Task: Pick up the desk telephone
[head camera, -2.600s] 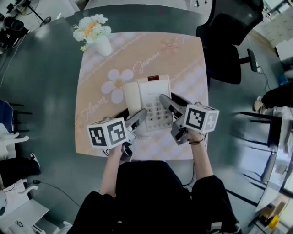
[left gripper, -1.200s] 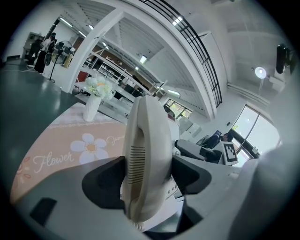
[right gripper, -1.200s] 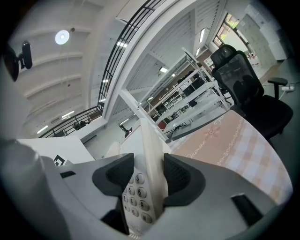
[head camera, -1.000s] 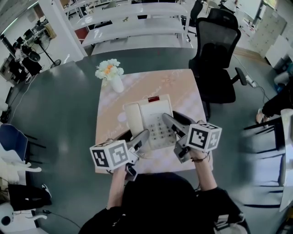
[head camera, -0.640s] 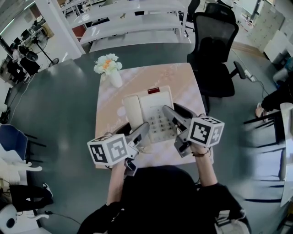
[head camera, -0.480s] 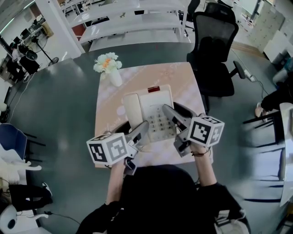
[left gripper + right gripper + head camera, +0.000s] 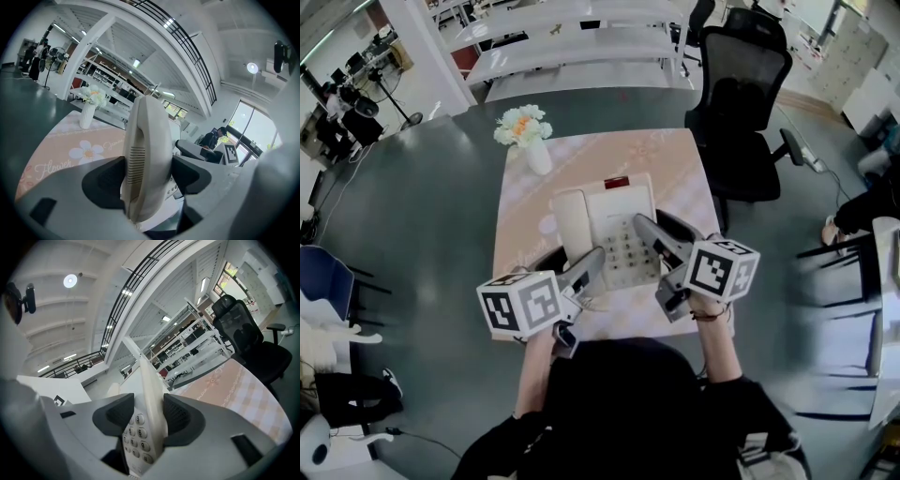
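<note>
Phone [image 7: 614, 211] is being pinched twice. Left gripper [image 7: 147, 173] is squeezing its left edge, right gripper [image 7: 149, 416] its right edge.

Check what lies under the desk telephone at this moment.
A pink flower-print cloth spreads beneath the telephone, which the left gripper and right gripper clamp by its side edges. The patch directly underneath is hidden.

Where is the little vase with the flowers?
In the head view the flower vase stands at the far left corner of the pink tablecloth, beyond the white telephone.
</note>
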A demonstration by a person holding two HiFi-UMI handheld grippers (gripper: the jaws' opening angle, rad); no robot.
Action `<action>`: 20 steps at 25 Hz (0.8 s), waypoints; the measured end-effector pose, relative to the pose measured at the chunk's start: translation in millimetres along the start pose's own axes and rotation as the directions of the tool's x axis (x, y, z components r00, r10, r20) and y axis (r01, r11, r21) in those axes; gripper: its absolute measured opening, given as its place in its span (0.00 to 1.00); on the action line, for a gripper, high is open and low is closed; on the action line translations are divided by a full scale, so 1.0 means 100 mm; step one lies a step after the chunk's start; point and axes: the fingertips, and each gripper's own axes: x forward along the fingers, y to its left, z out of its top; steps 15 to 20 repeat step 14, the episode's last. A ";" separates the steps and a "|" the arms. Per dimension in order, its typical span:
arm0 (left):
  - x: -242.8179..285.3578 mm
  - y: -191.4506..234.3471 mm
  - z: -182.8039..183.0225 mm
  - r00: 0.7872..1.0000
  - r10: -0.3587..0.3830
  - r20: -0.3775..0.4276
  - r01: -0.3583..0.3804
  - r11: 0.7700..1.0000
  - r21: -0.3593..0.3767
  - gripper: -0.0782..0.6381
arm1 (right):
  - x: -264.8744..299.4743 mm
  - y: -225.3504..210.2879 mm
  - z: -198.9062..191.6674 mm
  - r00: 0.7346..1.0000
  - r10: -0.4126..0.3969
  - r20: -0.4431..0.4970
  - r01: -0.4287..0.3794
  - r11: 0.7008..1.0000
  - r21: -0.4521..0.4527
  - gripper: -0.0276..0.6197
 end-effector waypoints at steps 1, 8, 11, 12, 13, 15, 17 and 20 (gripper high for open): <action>0.00 0.00 0.00 1.000 0.000 0.000 0.000 1.000 0.000 0.54 | -0.01 -0.02 0.00 1.000 -0.010 -0.002 0.010 1.000 0.003 0.32; 0.02 0.00 -0.01 1.000 -0.001 -0.001 0.001 1.000 0.001 0.54 | 0.01 0.01 0.01 1.000 0.017 0.012 -0.017 1.000 -0.008 0.32; 0.03 -0.01 -0.02 1.000 -0.001 -0.004 0.001 1.000 0.000 0.54 | 0.00 0.01 0.02 1.000 0.023 0.014 -0.023 1.000 -0.008 0.32; 0.04 -0.01 -0.02 1.000 -0.001 -0.005 0.001 1.000 -0.001 0.54 | 0.00 0.00 0.01 1.000 0.021 0.015 -0.021 1.000 -0.007 0.32; 0.04 -0.02 -0.03 1.000 -0.002 -0.005 0.002 1.000 -0.001 0.54 | -0.01 -0.01 0.01 1.000 0.019 0.015 -0.019 1.000 -0.007 0.32; 0.05 -0.02 -0.03 1.000 -0.002 -0.006 0.002 1.000 -0.002 0.54 | -0.02 -0.01 0.01 1.000 0.016 0.015 -0.016 1.000 -0.006 0.32; 0.05 -0.02 -0.03 1.000 -0.002 -0.006 0.002 1.000 -0.002 0.54 | -0.02 -0.01 0.01 1.000 0.016 0.015 -0.016 1.000 -0.006 0.32; 0.05 -0.02 -0.03 1.000 -0.002 -0.006 0.002 1.000 -0.002 0.54 | -0.02 -0.01 0.01 1.000 0.016 0.015 -0.016 1.000 -0.006 0.32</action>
